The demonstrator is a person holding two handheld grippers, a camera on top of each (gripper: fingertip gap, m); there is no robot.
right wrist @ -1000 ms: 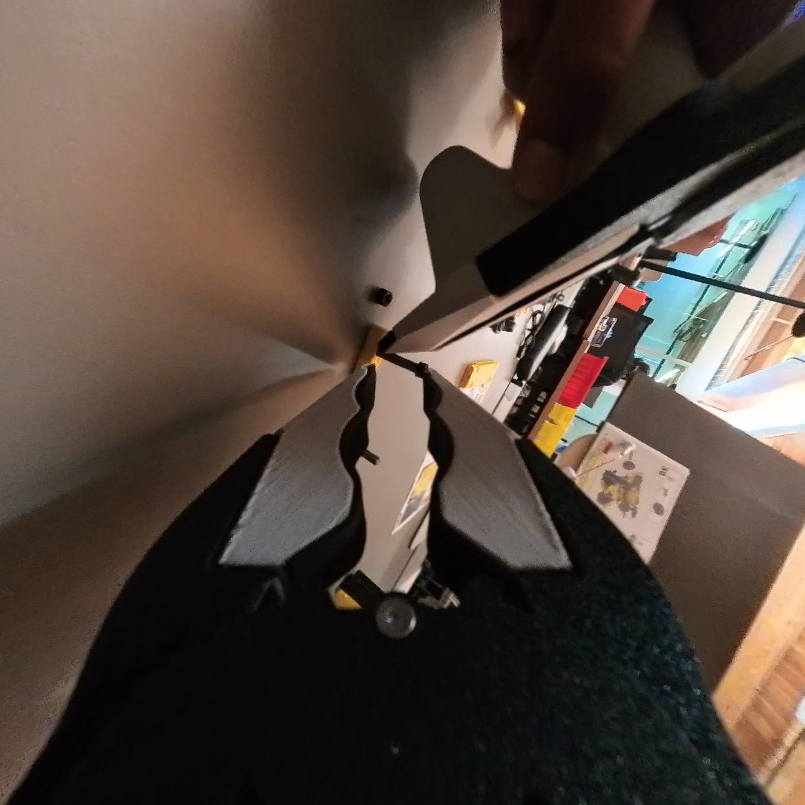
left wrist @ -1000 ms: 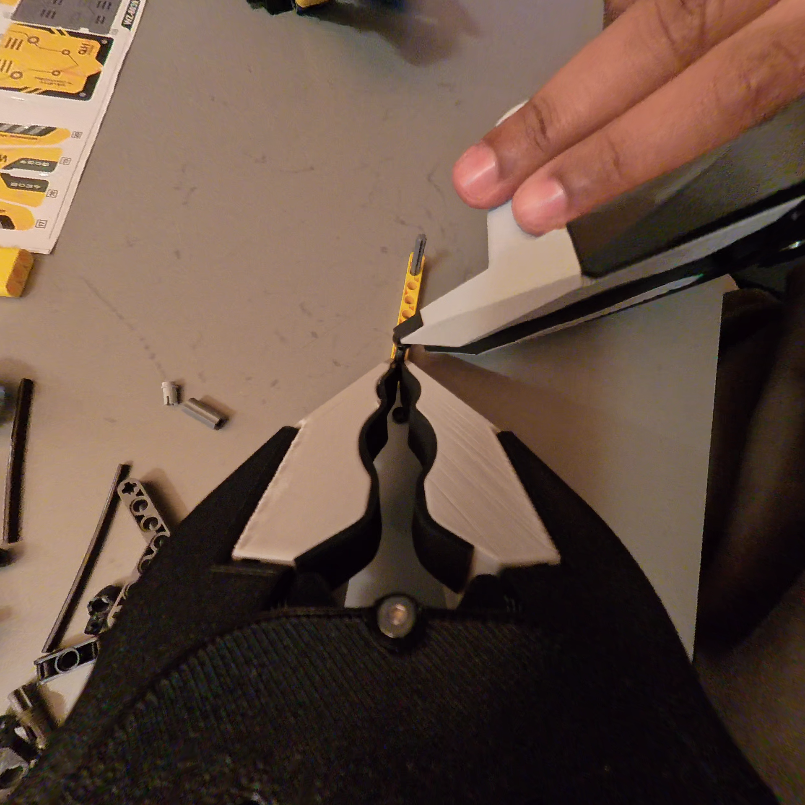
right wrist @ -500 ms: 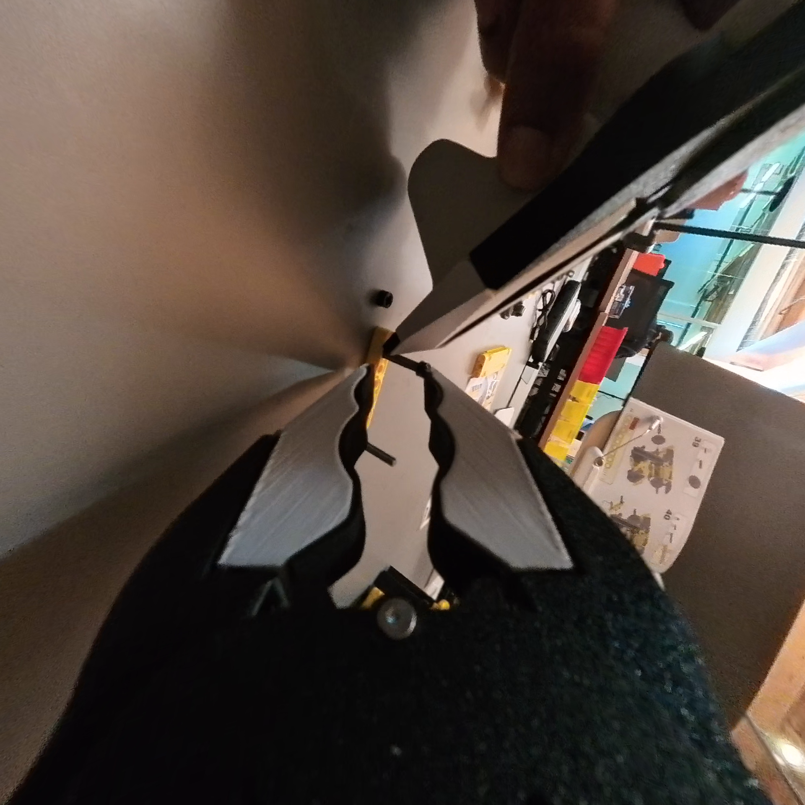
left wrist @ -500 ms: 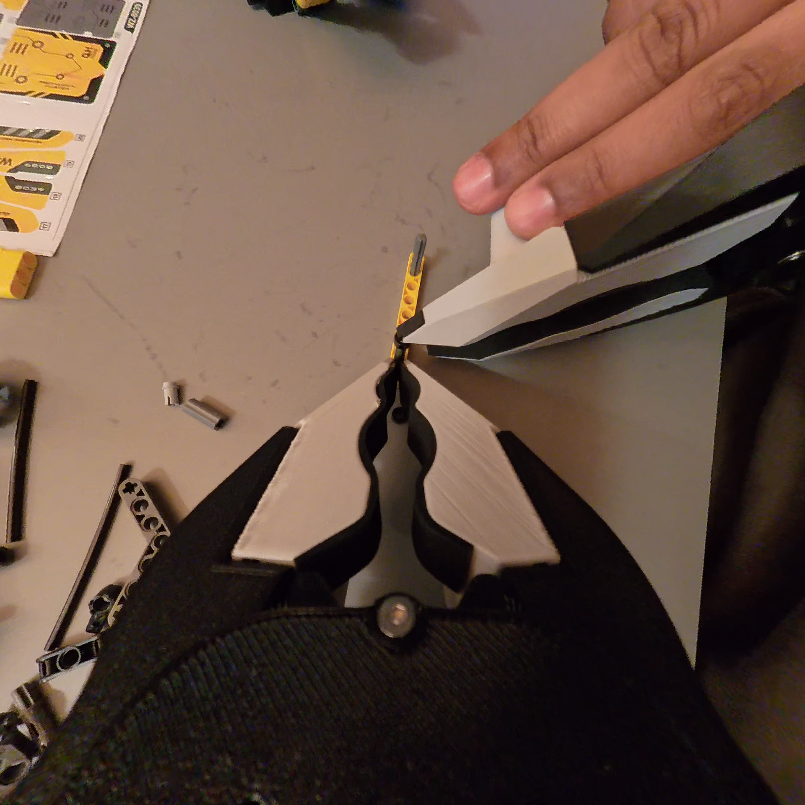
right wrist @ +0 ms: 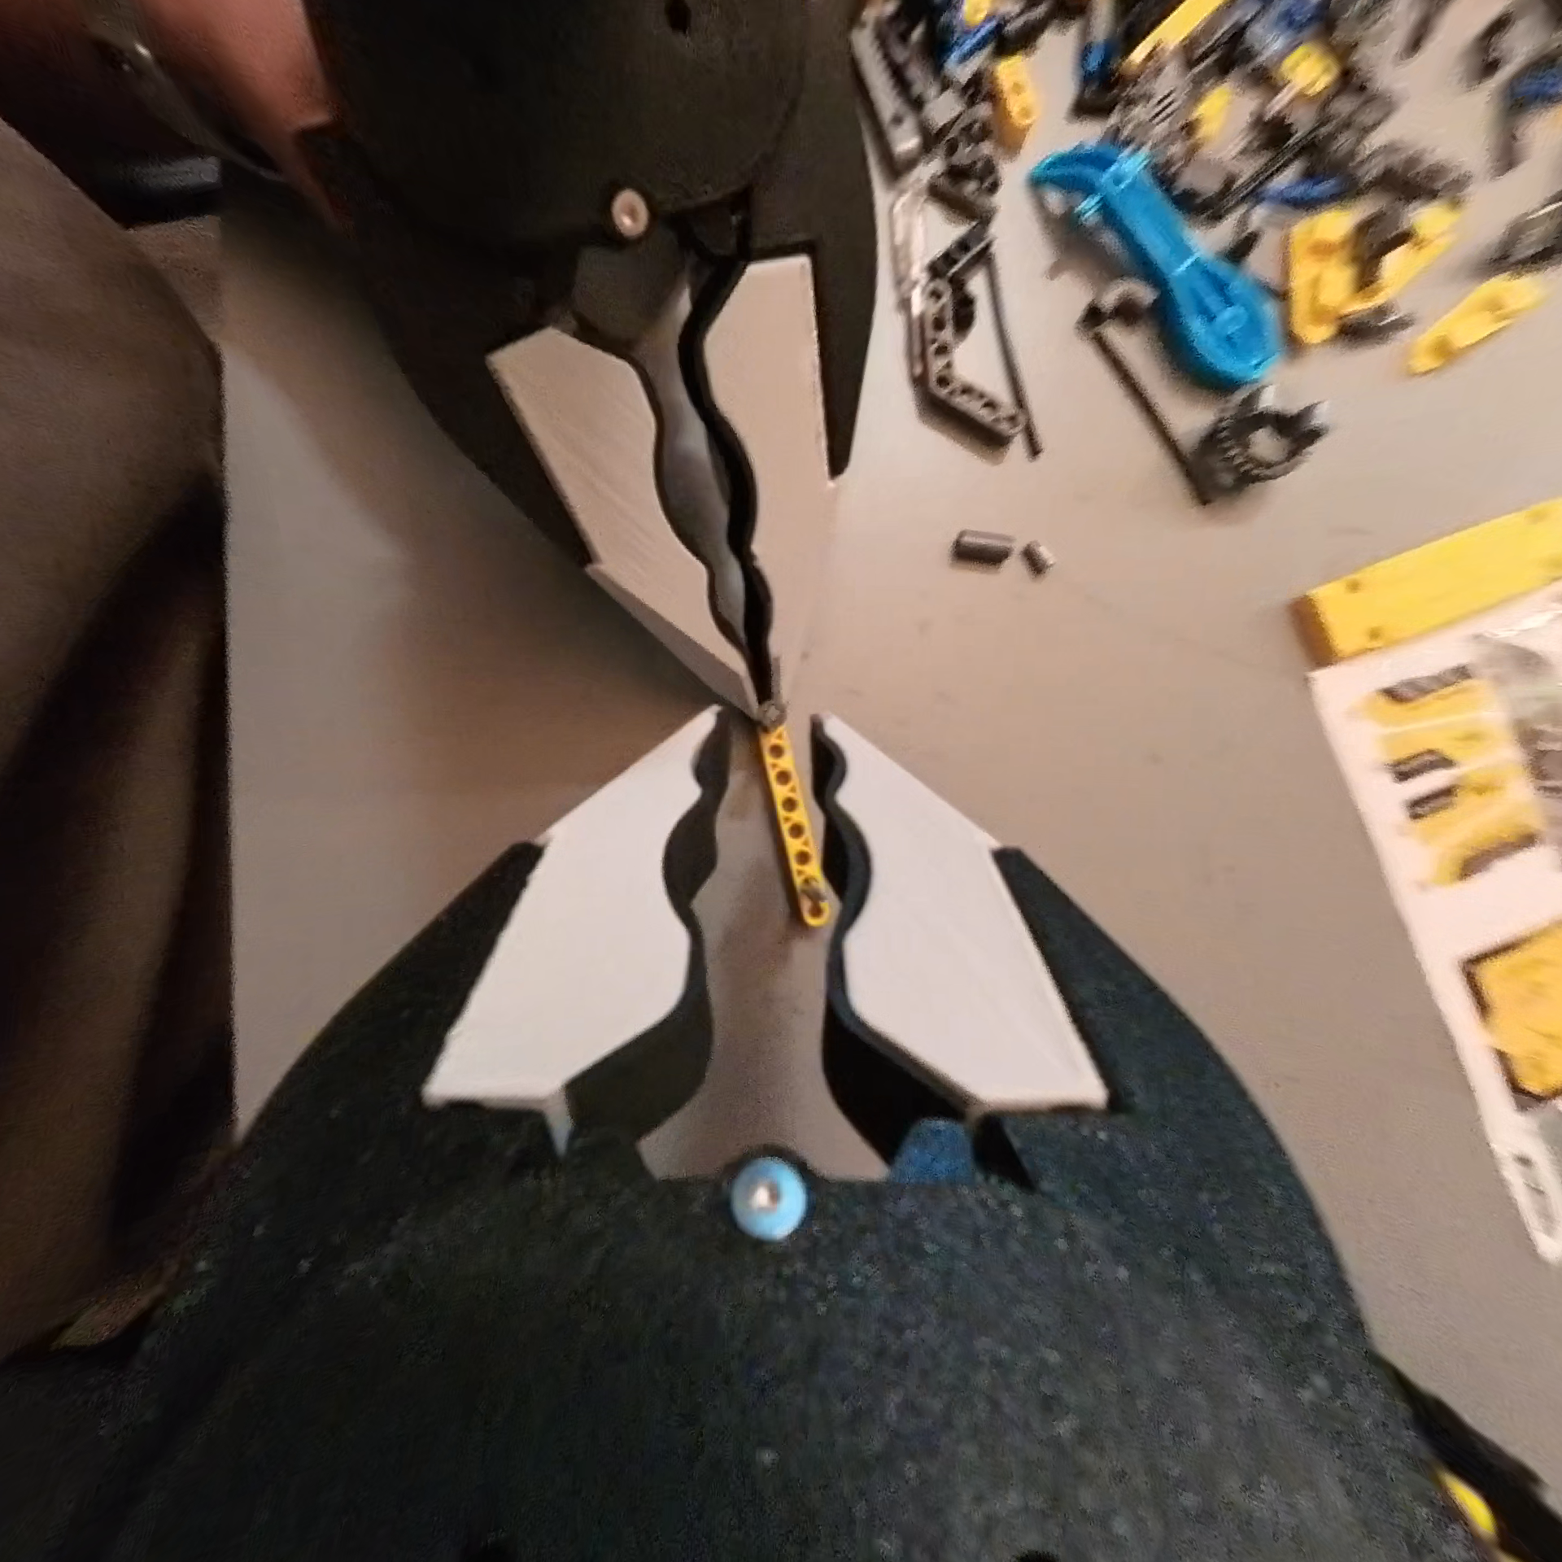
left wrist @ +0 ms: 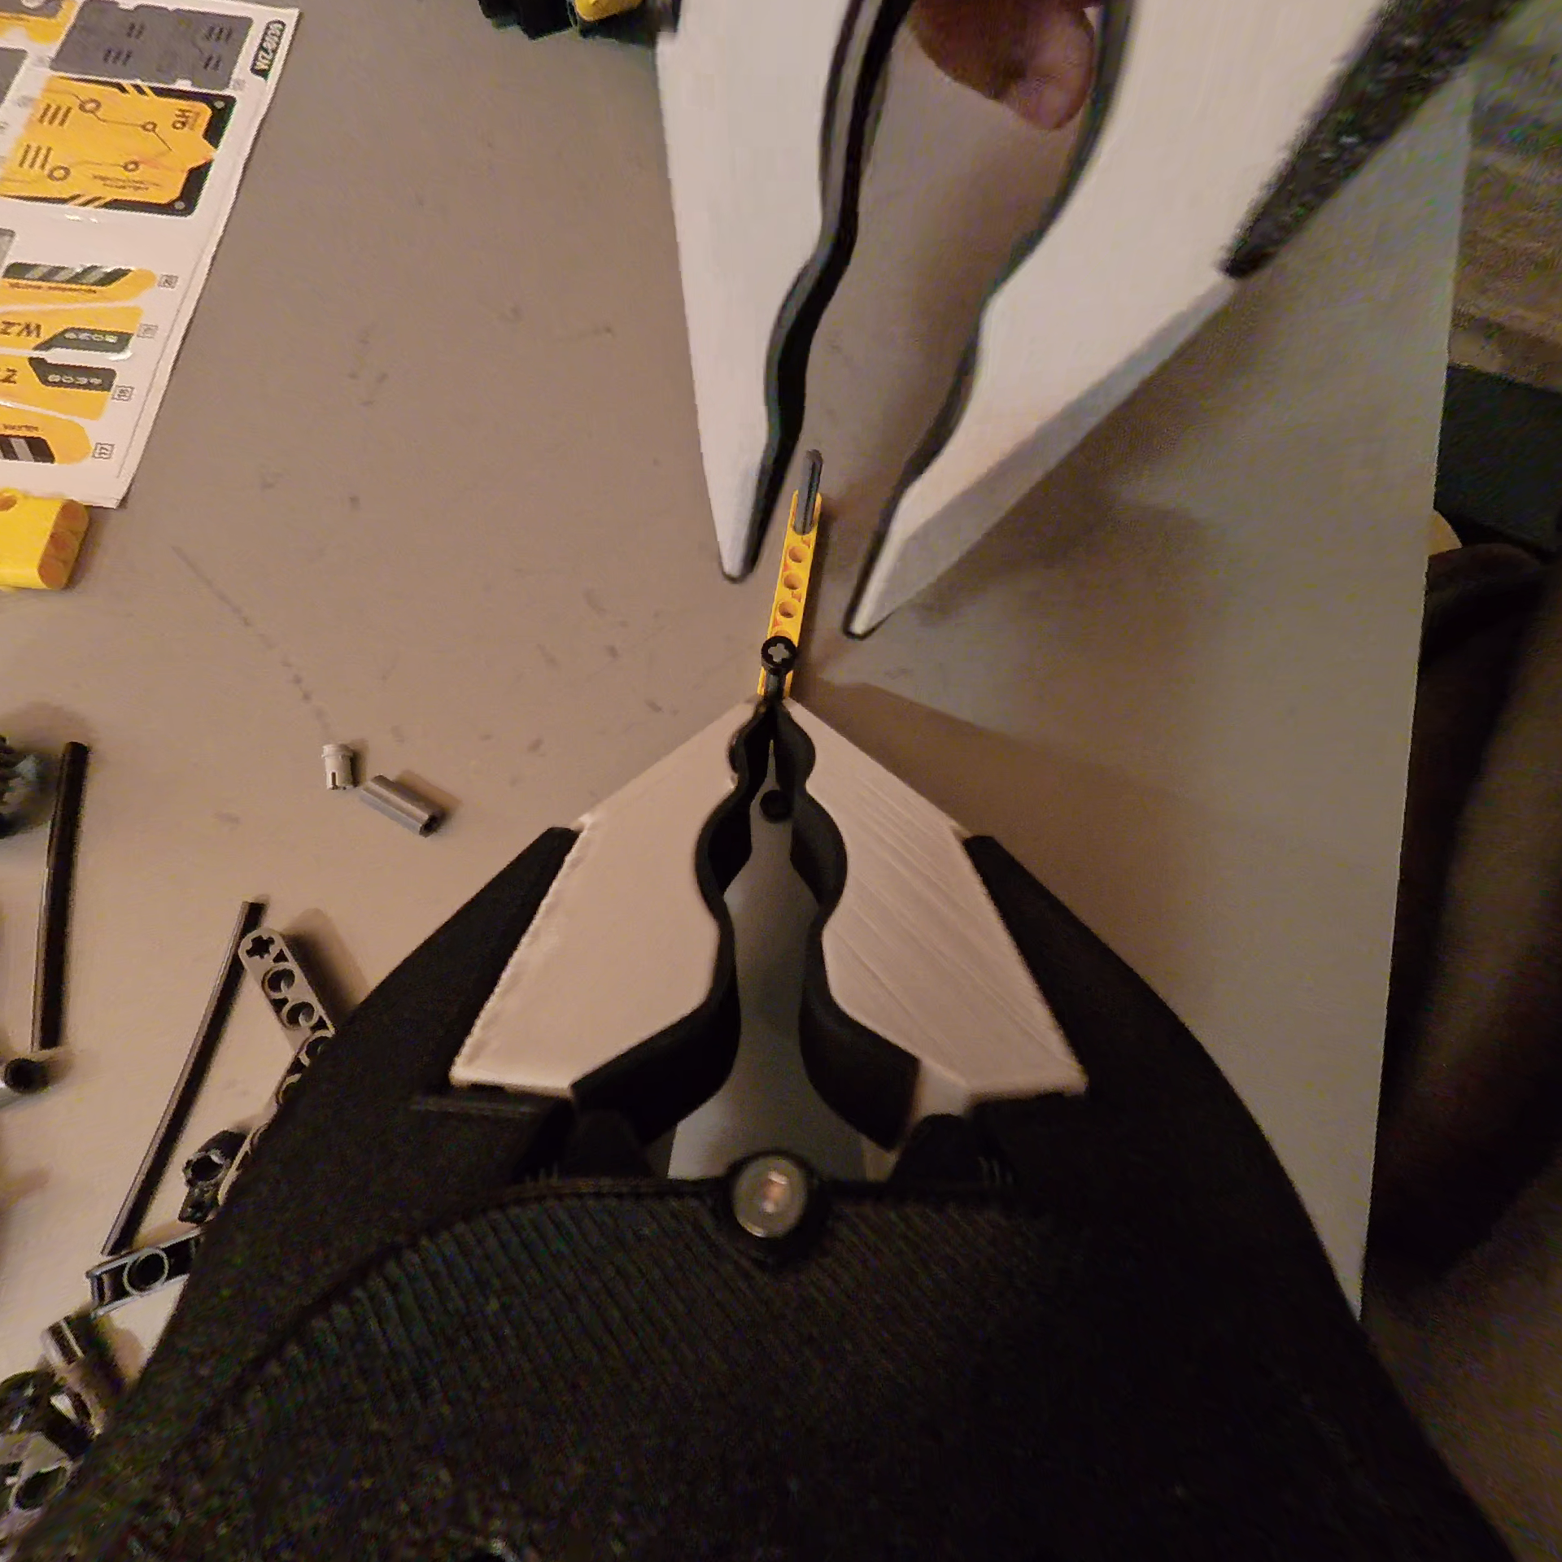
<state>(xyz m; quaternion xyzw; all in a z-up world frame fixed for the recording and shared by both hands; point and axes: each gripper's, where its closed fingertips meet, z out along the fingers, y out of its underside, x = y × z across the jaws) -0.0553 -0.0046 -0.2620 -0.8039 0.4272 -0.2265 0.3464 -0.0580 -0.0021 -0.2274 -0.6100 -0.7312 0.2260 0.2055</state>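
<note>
Swinging round is the big change here. Far left on the bench, the sticker sheet, the yellow block and the small grey sleeve lie just where they did a second ago.

Centre: the left hand-held gripper has not budged. Its jaws are still pinched shut on the near end of the yellow beam, which points straight away from it. I cannot tell whether the beam is clear of the bench.

The black pin just beyond the tips is now in plain sight. A second ago the other tool's tip lay against that spot.

Right: the right hand-held gripper came in sideways from the right edge before, with a person's fingers lying along it. Now it faces the left one head-on. Its jaws are spread and empty, one tip either side of the beam and neither touching it.

The grey axle at the beam's far end sits inside that gap. The right wrist view, slightly blurred, has the beam running up between its own parted fingers.
</note>
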